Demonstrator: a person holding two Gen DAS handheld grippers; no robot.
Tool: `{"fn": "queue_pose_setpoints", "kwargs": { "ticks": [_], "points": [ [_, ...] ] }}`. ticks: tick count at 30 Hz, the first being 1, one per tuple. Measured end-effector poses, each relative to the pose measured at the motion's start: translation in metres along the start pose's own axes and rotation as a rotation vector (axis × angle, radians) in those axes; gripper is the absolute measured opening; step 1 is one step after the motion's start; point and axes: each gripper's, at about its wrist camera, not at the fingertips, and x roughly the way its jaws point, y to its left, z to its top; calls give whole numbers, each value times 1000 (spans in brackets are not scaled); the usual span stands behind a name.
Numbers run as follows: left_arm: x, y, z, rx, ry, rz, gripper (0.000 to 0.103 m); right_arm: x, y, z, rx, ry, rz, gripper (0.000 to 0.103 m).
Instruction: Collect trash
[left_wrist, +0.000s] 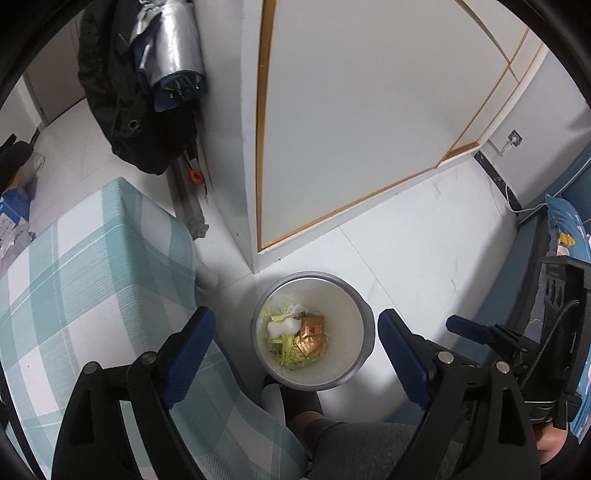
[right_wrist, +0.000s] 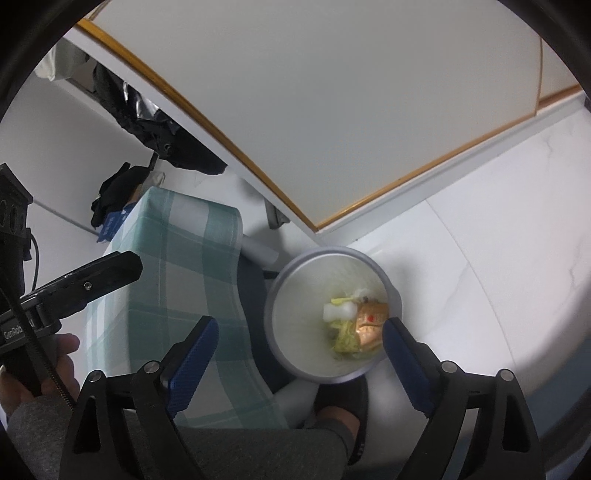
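White tile floor (left_wrist: 424, 236) carries a round grey trash bin (left_wrist: 364, 354) lined with a pale bag, standing just beside the corner of a white cabinet (left_wrist: 351, 110) with tan edging. The trash (left_wrist: 295, 338) lies at the bottom of the bin: yellow wrappers, an orange packet and a white wad, all inside the liner.

The left gripper (left_wrist: 295, 347) hangs above the bin with its blue pads spread wide, nothing between them. The right gripper (right_wrist: 299, 354) is likewise wide apart and empty, with the bin (right_wrist: 284, 280) showing in the gap between its fingers.

Only the left wrist view shows the dark jacket (left_wrist: 122, 103) and silvery umbrella (left_wrist: 173, 48) hanging on the wall, an orange-capped item on the floor below them, a wall socket with a cable at far right, and a blue patterned cushion beside it. It also catches the right gripper's body at its right edge. Only the right wrist view shows the person's left hand (right_wrist: 44, 373) wrapped round the left gripper's handle, and a dark slipper (right_wrist: 343, 406) on a foot touching the bin's near side.

A green-and-white checked cloth (left_wrist: 85, 280) covers a table beside the bin in both views; what stands beneath it is hidden. Items at the far left of the left view are cut off and too small to name. Printing on the wrappers is unreadable. The grey sleeve or trouser leg at the bottom edge of both views is cropped.
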Motion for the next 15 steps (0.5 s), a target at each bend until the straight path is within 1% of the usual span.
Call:
{"fn": "queue_pose_setpoints", "kwargs": {
  "ticks": [8, 15],
  "points": [
    [-6, 0, -1, -1, -23, 11, 87, -8, 4, -2, 3, -12, -5, 92],
    [-13, 0, -5, 1, -39, 7, 87, -12, 6, -3, 3, -20, -13, 92]
  ]
}}
